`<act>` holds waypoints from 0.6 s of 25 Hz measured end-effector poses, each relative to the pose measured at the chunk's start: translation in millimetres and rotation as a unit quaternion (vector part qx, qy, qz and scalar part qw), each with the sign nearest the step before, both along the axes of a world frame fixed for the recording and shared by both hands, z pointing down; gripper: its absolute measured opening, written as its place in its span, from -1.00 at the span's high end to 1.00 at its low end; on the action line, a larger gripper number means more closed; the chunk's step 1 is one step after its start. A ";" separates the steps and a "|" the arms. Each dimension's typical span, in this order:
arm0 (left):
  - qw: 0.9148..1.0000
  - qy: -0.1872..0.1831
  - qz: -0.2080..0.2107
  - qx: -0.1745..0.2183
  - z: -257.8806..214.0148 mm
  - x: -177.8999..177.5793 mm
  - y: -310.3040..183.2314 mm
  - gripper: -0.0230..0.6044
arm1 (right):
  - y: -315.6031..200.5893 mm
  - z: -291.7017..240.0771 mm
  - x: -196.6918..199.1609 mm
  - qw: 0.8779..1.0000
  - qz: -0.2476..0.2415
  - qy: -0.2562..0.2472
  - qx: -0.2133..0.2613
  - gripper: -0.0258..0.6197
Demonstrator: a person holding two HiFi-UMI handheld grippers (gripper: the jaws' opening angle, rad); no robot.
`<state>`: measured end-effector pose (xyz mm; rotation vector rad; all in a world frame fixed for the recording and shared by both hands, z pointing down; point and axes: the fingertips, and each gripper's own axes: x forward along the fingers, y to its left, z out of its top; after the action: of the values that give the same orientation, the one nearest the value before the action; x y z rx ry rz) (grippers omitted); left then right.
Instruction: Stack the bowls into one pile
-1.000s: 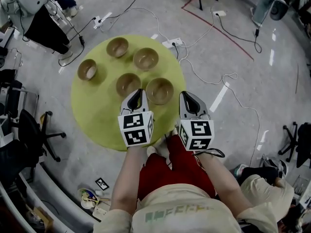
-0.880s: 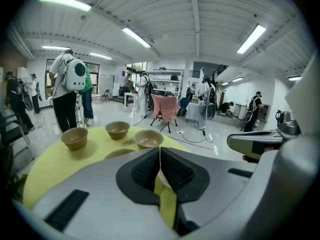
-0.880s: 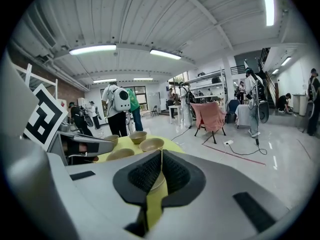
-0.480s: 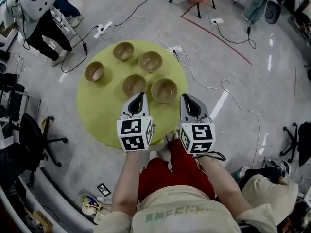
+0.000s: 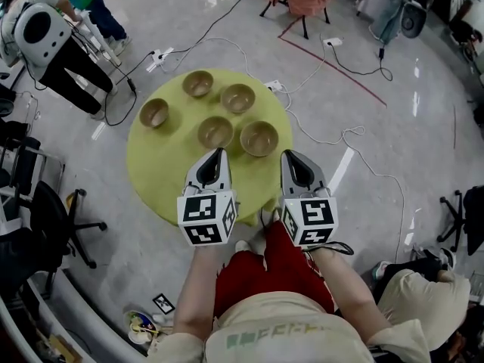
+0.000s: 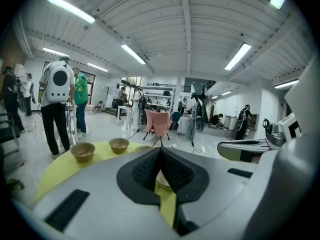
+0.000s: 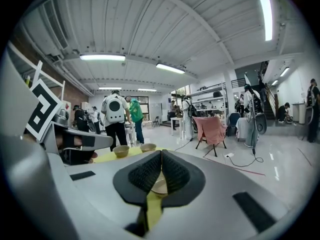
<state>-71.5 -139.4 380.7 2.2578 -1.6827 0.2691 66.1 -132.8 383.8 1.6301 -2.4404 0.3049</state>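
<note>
Bowls (image 5: 215,131); cables (image 5: 344,134), likely power strip (image 5: 274,86), nearby

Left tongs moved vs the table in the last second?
Yes. The left tongs drew back toward the person: earlier its whole body sat over the yellow table, now its rear overhangs the table's near edge.

Head view: high overhead, facing steeply down on the round green table (image 5: 159,180), with left gripper (image 5: 218,154) and right gripper (image 5: 286,155) close below. Left and right gripper views: low, near the tabletop, facing level along own jaws into the hall. Shared: table, bowls (image 5: 215,131).
</note>
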 end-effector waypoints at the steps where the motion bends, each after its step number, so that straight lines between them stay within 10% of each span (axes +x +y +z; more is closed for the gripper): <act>1: 1.000 0.001 0.001 0.004 -2.9 -0.9 4.5 0.85 | 4.1 -2.7 -0.8 1.000 0.000 0.000 0.003 0.81; 15: 0.999 -0.002 0.018 0.035 -28.0 -18.7 71.0 0.85 | 66.4 -27.9 -15.5 0.999 0.007 -0.001 0.035 0.81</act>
<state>-90.2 -68.4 352.7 2.3401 -1.6806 0.2263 50.6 -66.4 355.9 1.6749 -2.4687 0.2249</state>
